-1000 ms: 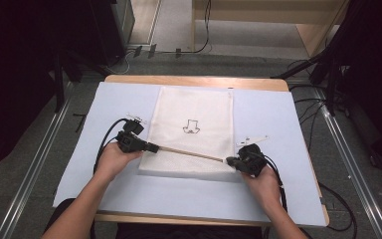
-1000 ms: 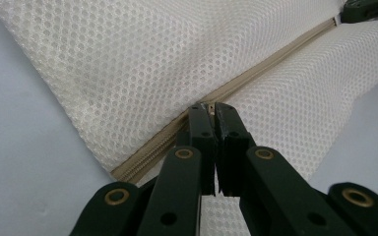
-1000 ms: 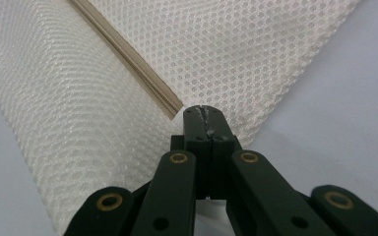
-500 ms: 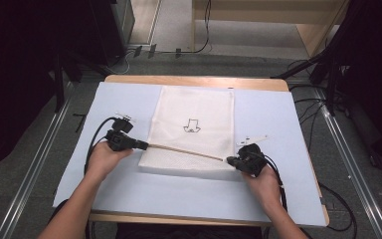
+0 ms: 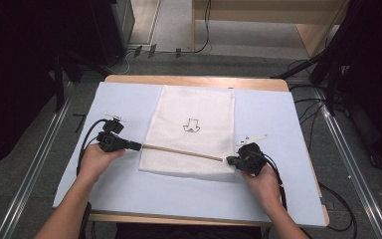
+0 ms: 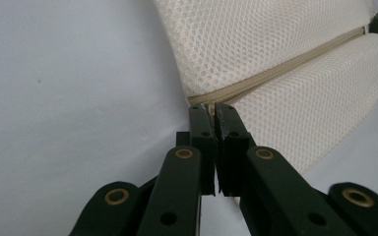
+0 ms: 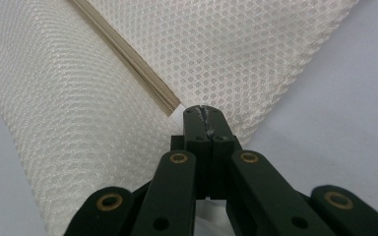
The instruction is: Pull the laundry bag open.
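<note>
The table (image 5: 288,199) under my hands wears a pale blue cover. On it, between my two grippers, lies the white mesh bag (image 5: 194,117), flat, its far end stretching away from me. The tan zipper (image 5: 181,151) runs across its near part, from one gripper to the other. My left hand-held gripper (image 5: 135,146) is pinched shut on the zipper's left end, just past the bag's edge. My right hand-held gripper (image 5: 230,160) is clamped tight on the bag's mesh at the zipper's right end.
</note>
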Demonstrator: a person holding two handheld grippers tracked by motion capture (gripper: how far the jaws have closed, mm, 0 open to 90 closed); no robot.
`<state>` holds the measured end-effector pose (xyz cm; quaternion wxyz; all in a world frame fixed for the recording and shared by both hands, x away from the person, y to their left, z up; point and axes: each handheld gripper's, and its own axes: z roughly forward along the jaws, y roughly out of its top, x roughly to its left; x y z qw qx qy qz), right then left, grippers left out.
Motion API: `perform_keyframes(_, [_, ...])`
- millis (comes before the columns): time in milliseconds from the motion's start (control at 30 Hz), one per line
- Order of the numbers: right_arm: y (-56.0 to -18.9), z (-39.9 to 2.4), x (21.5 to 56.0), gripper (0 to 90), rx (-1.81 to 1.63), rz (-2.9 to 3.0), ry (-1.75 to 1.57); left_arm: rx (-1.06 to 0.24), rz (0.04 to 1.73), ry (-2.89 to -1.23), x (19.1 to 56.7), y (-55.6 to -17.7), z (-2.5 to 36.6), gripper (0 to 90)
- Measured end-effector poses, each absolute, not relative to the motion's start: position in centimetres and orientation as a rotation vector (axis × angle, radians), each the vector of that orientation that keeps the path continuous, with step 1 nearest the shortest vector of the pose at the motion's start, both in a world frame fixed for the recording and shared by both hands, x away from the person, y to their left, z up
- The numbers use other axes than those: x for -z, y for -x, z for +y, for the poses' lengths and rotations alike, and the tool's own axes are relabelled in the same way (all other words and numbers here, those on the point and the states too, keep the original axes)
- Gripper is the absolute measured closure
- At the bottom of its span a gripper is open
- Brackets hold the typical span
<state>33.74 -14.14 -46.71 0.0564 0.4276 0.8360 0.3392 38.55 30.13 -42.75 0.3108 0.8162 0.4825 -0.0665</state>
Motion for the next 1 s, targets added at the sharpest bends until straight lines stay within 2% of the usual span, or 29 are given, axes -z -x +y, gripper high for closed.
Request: perform_keyframes(1000, [-34.4, -14.5, 46.6, 90.0, -1.036, 2.542, -1.339, 0.260, 1.257, -2.109, 43.9, -37.3, 30.7, 87.6])
